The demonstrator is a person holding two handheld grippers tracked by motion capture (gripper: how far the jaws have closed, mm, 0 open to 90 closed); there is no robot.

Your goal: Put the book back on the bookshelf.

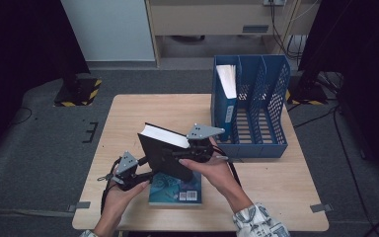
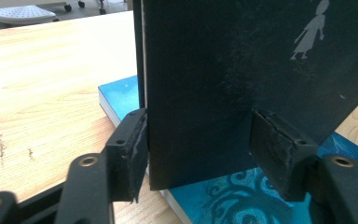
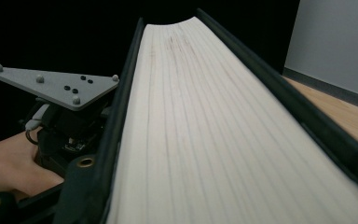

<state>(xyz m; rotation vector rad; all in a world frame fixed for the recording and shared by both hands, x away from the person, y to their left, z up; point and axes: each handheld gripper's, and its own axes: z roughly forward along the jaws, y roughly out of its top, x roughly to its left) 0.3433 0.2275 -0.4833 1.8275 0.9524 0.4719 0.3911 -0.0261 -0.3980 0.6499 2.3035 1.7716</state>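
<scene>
My right tongs [image 1: 190,148] clench the black book [image 1: 164,153], tilted on edge above the teal book [image 1: 175,190] on the desk [image 1: 128,113]. My left tongs [image 2: 198,149] straddle its lower corner, jaws released, not pinching.

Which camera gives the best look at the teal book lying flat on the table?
The high view: the teal book lies near the table's front edge, barcode visible, partly under the black book. The left gripper view catches just its swirl-patterned cover behind the fingers.
</scene>
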